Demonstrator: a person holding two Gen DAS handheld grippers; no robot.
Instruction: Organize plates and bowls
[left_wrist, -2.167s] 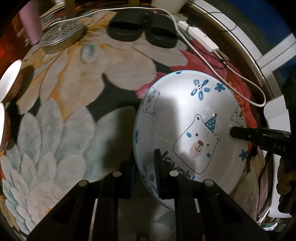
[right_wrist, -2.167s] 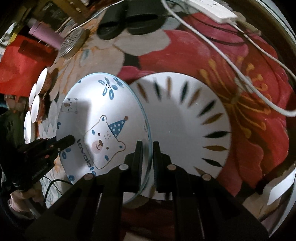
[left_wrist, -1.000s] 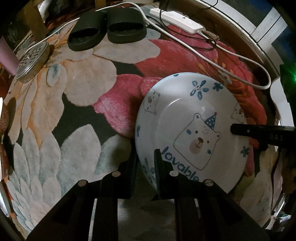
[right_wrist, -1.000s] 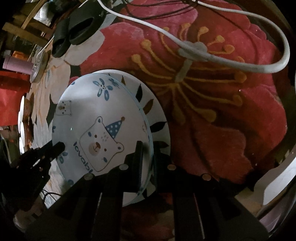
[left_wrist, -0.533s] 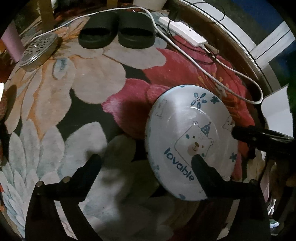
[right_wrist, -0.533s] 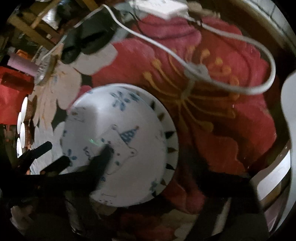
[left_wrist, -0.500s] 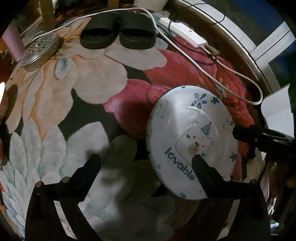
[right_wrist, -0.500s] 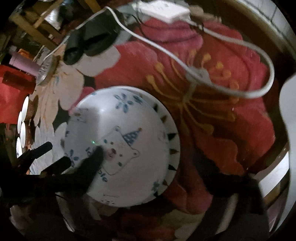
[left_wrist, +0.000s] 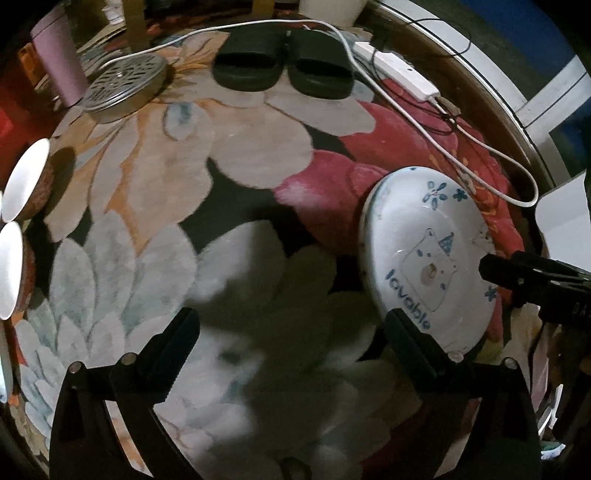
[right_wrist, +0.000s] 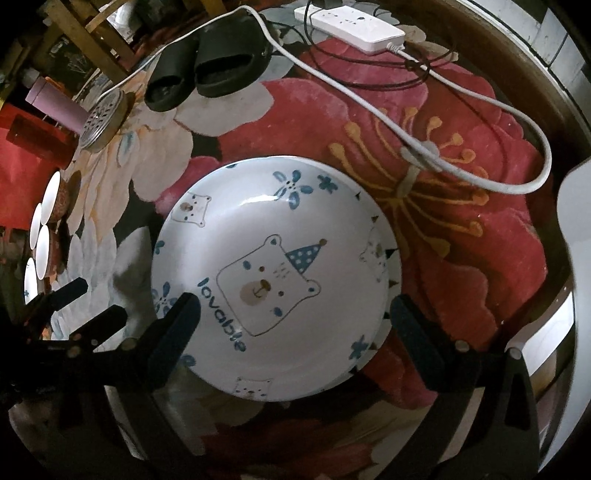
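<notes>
While pointing steeply down, jaws wide, right gripper, plate

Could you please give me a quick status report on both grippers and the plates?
Left gripper and right gripper open, empty. Bear plate lies stacked on the leaf-rim plate on the rug. Bowls wait at left. White cable nearby, not in the way.

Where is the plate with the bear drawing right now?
The bear plate lies on the flowered rug, stacked on a second plate whose rim peeks out on its right. In the right wrist view it sits centre frame, below the black slippers.
</notes>
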